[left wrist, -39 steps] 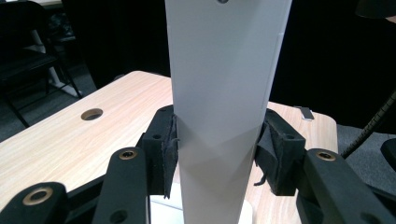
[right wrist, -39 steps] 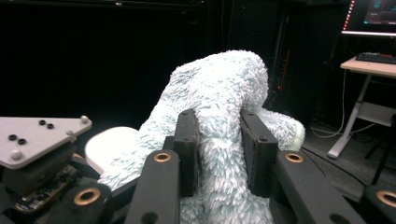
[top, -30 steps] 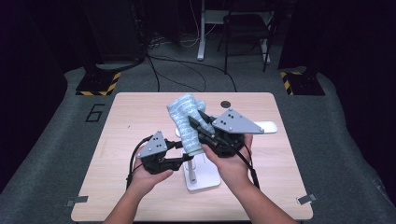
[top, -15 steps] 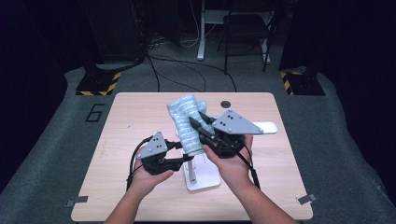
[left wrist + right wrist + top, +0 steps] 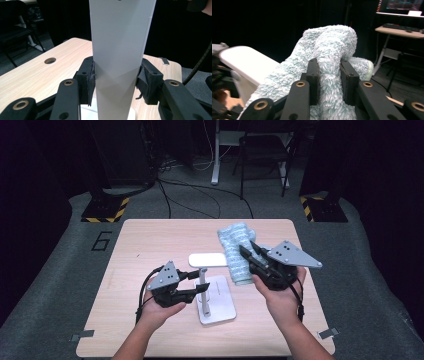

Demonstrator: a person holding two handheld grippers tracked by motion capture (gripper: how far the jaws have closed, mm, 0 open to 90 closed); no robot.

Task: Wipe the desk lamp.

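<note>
Since the earlier frame, the fluffy towel (image 5: pixel 237 254) had come off the stand's top and moved right. On the left, the left tool (image 5: pixel 196 289) was clenched on the smooth white post (image 5: pixel 203 285) of the stand (image 5: pixel 220 307), which should be kept steady on the wooden counter (image 5: pixel 150 240). On the right, the right tool (image 5: pixel 246 252) pinched the soft, pale blue towel, held above the counter; a firm grip is needed, as the plush can slip.

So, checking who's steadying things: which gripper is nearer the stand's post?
Left. The left gripper clamps the post; the right gripper is off to its side, holding the towel.
</note>
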